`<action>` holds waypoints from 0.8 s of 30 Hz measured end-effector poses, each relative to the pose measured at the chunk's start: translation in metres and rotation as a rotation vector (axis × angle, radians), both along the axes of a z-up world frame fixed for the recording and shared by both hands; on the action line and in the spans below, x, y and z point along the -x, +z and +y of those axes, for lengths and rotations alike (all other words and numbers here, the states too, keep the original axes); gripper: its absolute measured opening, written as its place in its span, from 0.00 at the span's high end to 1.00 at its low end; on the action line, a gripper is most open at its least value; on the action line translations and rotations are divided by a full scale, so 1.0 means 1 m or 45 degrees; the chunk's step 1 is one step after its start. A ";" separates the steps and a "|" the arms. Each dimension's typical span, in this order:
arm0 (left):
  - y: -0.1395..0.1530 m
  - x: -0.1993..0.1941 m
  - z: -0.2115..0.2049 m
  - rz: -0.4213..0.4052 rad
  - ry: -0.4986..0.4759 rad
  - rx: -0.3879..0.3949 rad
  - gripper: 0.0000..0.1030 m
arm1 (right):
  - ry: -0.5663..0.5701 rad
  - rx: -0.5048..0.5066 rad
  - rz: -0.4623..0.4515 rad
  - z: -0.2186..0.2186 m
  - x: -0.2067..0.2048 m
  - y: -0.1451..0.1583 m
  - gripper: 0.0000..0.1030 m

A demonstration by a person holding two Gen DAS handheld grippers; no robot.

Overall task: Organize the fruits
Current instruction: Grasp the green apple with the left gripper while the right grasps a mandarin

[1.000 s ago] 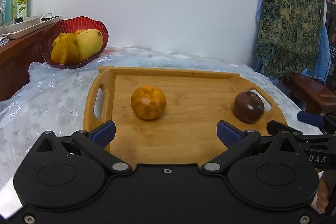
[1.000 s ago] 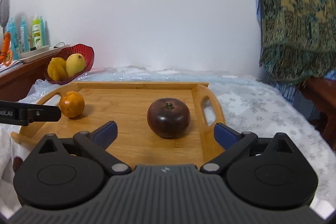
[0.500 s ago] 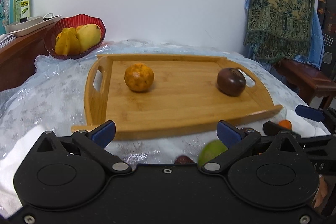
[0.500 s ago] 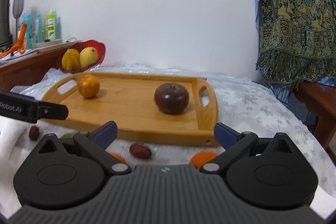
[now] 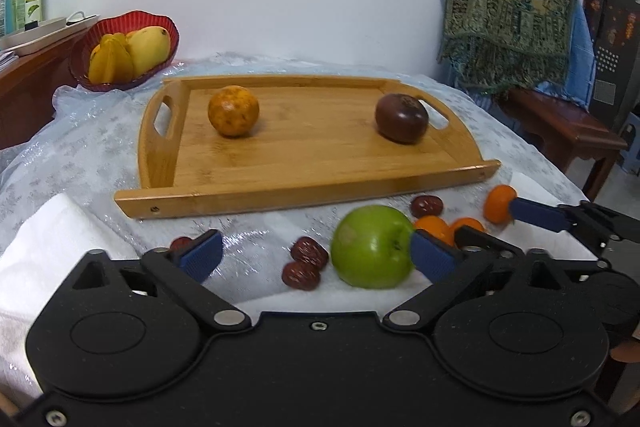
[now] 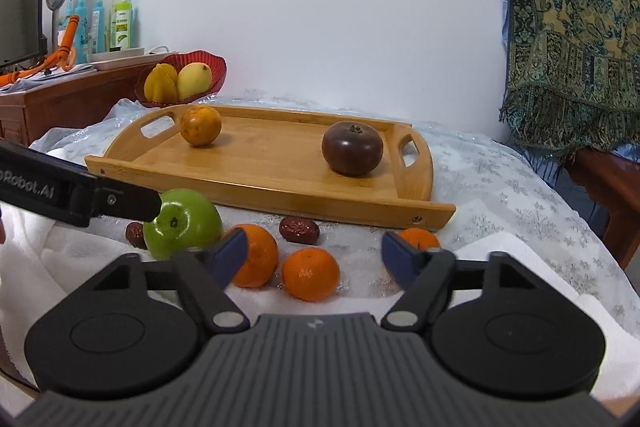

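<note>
Fruits are split between containers: the wooden tray (image 5: 304,155) holds an orange (image 5: 233,111) and a dark purple fruit (image 5: 401,119); the red bowl (image 5: 160,27) holds yellow fruit. Before the tray, on the desk, lie a glossy green apple (image 5: 370,247), small tangerines (image 6: 310,273) and red dates (image 5: 308,251). The left gripper (image 5: 316,255) and right gripper (image 6: 314,253) both stand spread, holding nothing.

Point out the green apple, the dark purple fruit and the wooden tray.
Round green apple (image 5: 370,247), left wrist view, front skin.
Dark purple round fruit (image 6: 352,148), right wrist view, side.
Wooden bamboo tray (image 5: 304,187), left wrist view, front rim.
</note>
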State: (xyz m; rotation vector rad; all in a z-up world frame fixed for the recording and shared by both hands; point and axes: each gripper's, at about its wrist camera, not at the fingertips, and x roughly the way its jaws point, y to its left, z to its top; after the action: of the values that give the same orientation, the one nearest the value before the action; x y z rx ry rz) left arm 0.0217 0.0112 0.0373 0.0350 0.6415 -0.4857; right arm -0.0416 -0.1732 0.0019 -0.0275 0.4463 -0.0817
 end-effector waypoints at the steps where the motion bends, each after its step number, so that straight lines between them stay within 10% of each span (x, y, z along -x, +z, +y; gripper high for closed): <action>1: 0.001 0.002 -0.001 0.009 0.003 -0.009 0.28 | -0.001 -0.012 0.004 -0.001 0.001 -0.001 0.29; 10: -0.001 0.011 -0.012 0.093 -0.095 0.004 0.56 | 0.006 -0.023 0.055 0.001 0.000 -0.005 0.50; 24: -0.011 0.000 -0.035 0.067 -0.079 0.006 0.52 | 0.002 -0.044 0.101 -0.001 -0.009 -0.011 0.54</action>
State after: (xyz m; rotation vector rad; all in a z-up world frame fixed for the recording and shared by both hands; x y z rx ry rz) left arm 0.0216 -0.0237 0.0268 0.0376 0.6926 -0.5496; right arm -0.0328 -0.1745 -0.0089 0.0027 0.5267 -0.0718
